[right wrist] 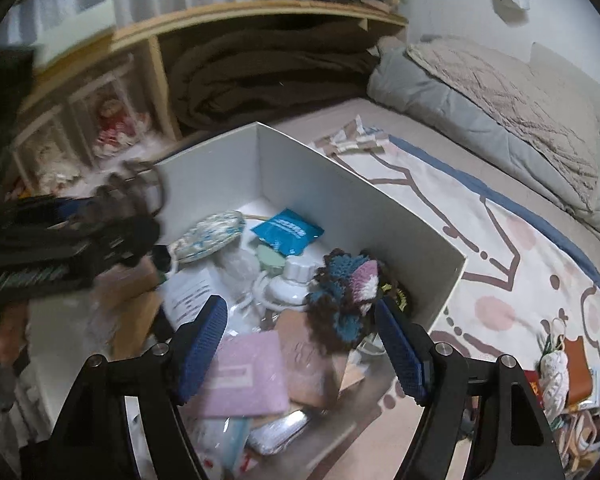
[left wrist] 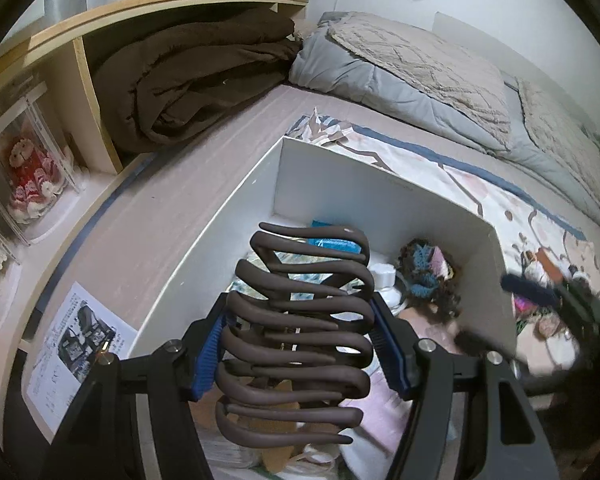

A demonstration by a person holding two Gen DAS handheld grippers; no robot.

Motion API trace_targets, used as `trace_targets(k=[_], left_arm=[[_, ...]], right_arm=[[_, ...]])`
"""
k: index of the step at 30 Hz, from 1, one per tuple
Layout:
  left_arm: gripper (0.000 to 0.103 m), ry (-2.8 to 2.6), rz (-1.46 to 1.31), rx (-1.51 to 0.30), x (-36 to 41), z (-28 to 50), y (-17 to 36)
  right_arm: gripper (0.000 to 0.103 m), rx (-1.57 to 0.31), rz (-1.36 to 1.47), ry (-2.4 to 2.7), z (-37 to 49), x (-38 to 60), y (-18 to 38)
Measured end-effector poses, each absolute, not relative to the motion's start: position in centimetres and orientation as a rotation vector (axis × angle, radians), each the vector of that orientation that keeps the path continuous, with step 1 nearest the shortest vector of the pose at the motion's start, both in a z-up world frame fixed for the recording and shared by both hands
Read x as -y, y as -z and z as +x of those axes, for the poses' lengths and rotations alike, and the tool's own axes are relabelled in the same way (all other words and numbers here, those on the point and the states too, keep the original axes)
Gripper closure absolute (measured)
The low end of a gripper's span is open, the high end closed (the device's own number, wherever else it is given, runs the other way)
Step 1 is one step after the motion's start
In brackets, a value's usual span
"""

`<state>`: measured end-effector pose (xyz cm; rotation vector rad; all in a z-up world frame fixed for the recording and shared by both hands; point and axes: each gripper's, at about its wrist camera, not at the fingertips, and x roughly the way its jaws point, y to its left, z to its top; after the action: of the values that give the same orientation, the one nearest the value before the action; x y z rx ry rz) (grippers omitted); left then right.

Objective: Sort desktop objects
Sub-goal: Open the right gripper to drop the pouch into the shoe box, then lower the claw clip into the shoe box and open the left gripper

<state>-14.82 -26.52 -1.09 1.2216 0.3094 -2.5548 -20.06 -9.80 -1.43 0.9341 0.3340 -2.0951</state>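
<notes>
While the left gripper (left wrist: 300, 344) clamps a brown hair claw clip (left wrist: 300, 320) between its blue pads, held above the white box (left wrist: 380, 200), the step in hand looks like dropping the clip in. Right gripper (right wrist: 300, 344) has its jaws spread wide, nothing between them, hanging over the same box. Below its tips lie a crochet piece (right wrist: 348, 284), a pink pouch (right wrist: 244, 380) and a teal packet (right wrist: 288, 232). Next move probably needs the left jaws lowered, then opened over a free spot. More clutter (right wrist: 568, 376) lies right of the right gripper on a patterned cloth (right wrist: 500, 264); the surface is a bed, shelf (right wrist: 160, 80) and brown blanket (right wrist: 268, 80) beyond.
</notes>
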Motion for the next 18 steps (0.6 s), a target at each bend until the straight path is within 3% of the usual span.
trace_targets(k=[18], left_arm=[[0.037,2.435,1.184,-0.755,26.7,-21.2,2.3]], right_arm=[[0.027,-0.192,0.795,2.062,-14.8,1.1,0.8]])
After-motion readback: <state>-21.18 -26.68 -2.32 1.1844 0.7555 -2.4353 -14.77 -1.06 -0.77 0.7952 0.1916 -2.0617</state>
